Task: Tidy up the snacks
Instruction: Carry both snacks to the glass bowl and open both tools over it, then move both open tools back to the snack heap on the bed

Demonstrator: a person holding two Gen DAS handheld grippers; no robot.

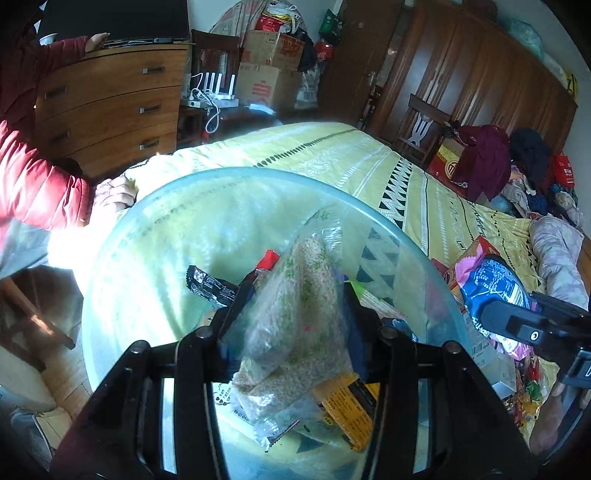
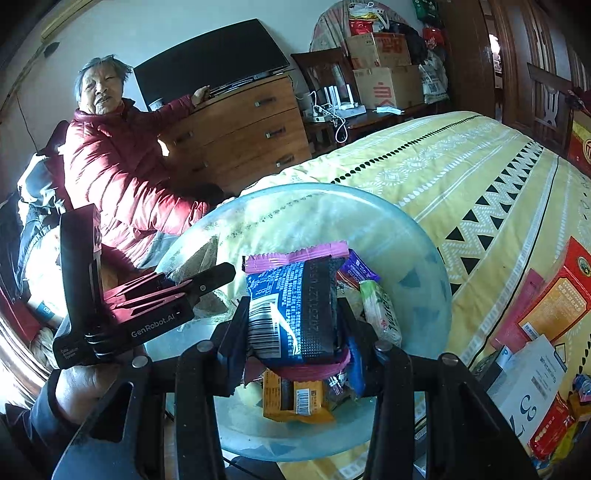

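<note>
Both fingers pairs clamped: left gripper (image 1: 295, 314) on grain bag (image 1: 299, 295), right gripper (image 2: 295, 328) on blue packet (image 2: 291, 306). Lower each into glass bowl (image 2: 424, 236) before releasing, one at a time.

Cramped bedroom. Bed (image 2: 461, 173) with yellow patterned quilt fills the middle. Wooden dresser (image 2: 243, 133) against the pale wall (image 2: 122, 33), dark TV (image 2: 210, 62) on top. Cardboard boxes (image 2: 380, 70) stacked in the corner — dark wardrobe (image 1: 476, 74) on the right. Daylight, glare at left.

Right tool (image 2: 293, 314) clamps a blue-and-pink snack packet (image 2: 295, 306), seemingly above the glass bowl (image 2: 421, 243).
</note>
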